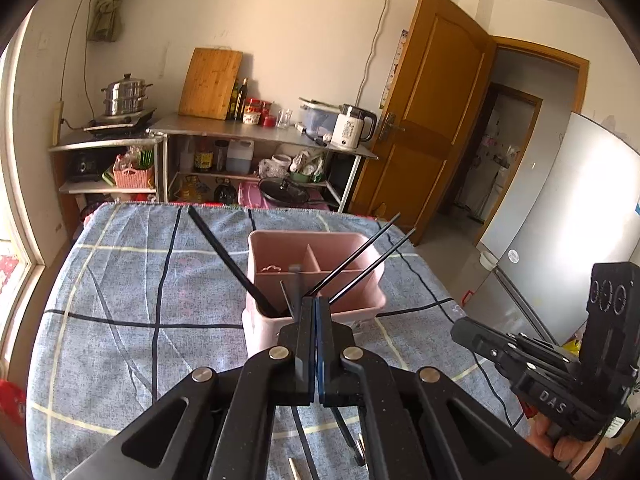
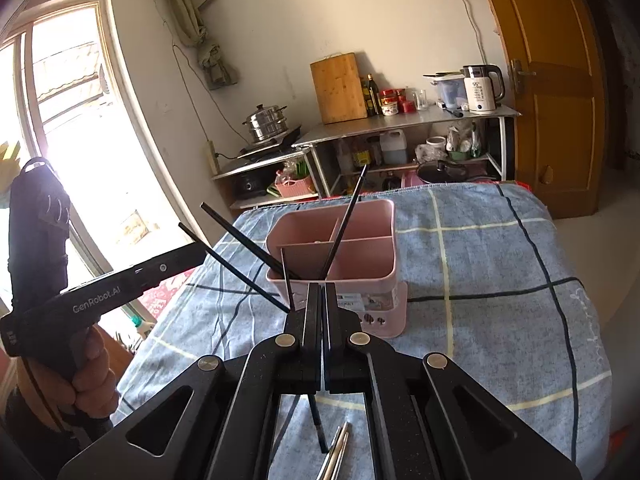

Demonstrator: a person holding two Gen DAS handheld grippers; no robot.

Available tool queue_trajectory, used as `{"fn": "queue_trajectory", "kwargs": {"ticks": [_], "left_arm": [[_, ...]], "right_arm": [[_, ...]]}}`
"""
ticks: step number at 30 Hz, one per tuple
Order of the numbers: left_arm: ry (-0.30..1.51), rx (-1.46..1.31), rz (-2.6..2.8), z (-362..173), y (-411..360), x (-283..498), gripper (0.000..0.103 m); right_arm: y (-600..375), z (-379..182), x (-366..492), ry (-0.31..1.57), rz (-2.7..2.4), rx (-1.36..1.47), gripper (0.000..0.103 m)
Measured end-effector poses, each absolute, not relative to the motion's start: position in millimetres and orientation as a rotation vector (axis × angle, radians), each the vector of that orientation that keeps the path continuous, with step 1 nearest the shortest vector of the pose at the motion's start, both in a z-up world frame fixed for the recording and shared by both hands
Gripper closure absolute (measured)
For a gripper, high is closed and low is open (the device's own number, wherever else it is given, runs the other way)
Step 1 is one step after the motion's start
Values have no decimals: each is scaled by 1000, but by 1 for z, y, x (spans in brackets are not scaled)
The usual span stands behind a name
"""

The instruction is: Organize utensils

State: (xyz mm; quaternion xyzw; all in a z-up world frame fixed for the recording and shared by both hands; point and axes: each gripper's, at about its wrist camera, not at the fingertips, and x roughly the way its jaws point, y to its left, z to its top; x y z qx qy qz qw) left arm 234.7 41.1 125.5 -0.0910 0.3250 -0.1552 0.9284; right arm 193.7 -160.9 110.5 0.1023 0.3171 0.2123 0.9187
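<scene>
black plastic left tongs had their two fingers pressed flat together, the tips just in front of a pink box with dividers inside. thin black chopsticks fanned up and to the right from behind the tips. i could not tell whether they were pinched or simply stood in the box. a thicker black stick stood in the near left compartment and leaned left over the rim.

the right tongs were closed too, with only a hairline slit between the fingers, and pointed at the same box from its other side. whether they gripped anything was unclear. in that view the left tongs reached in from the left, held by a bare hand.

the box sat on a blue checked cloth. near the camera, on the cloth, lay metal utensils beside another black stick.

beyond stood a metal shelf with a wooden cutting board and a white kettle, a steel steamer pot, an open wooden door and a grey fridge.
</scene>
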Motion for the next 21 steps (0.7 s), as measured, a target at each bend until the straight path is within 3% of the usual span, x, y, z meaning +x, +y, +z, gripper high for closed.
{"fn": "queue_trajectory", "kwargs": {"ticks": [11, 21], "left_arm": [[694, -246, -249, 100, 73, 234, 103], [804, -408, -143, 36, 126, 208, 99]], "right_arm": [[-154, 91, 189, 702, 486, 188, 103], [-132, 60, 193, 785, 521, 168, 97]]}}
